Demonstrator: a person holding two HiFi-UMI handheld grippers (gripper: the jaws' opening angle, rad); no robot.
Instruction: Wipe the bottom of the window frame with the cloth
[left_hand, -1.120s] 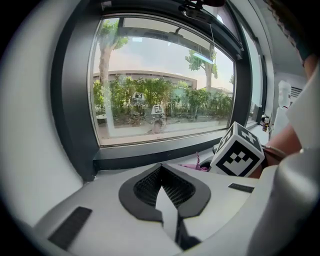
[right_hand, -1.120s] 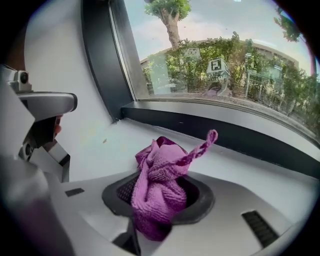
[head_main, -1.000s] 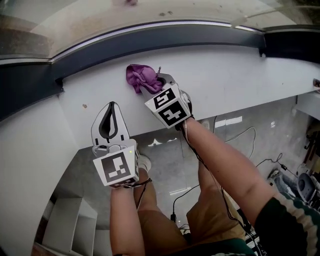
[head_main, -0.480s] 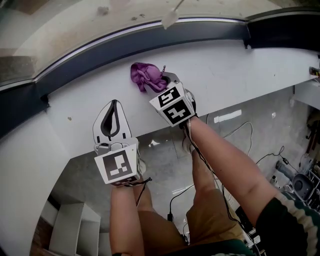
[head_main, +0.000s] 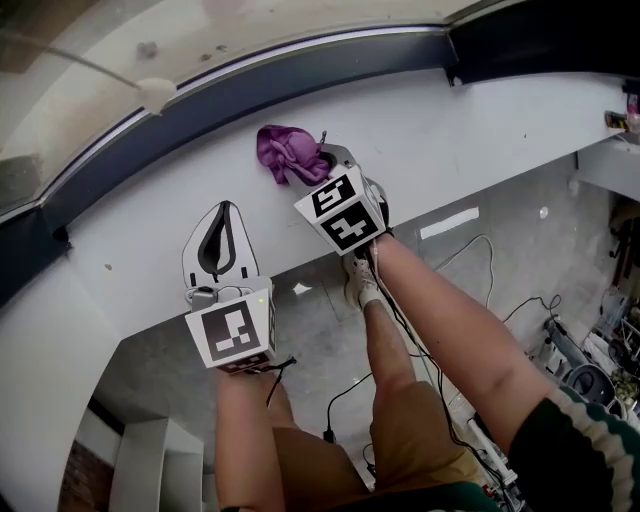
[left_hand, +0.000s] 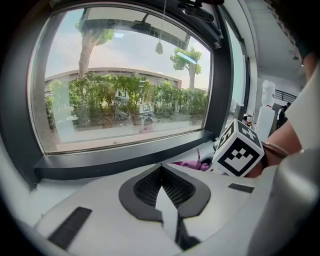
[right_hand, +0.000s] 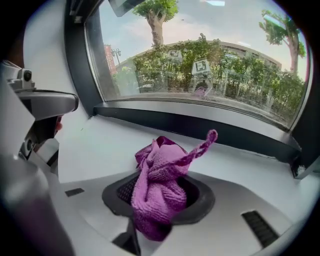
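A bunched purple cloth is clamped in my right gripper, which is shut on it above the white sill. One corner of the cloth sticks up and to the right. The dark bottom rail of the window frame runs just beyond the cloth, apart from it. My left gripper hovers over the sill to the left and nearer the sill's front edge, jaws shut with nothing between them. The cloth also peeks out beside the right gripper's marker cube.
The sill's front edge drops to a grey floor with cables and gear at the right. A dark upright frame post stands at the left, and a frame corner at the right. Glass shows trees outside.
Both grippers hold about the same places on the sill, cloth still clamped. The head camera has swung, so the window frame tilts more steeply across the picture.
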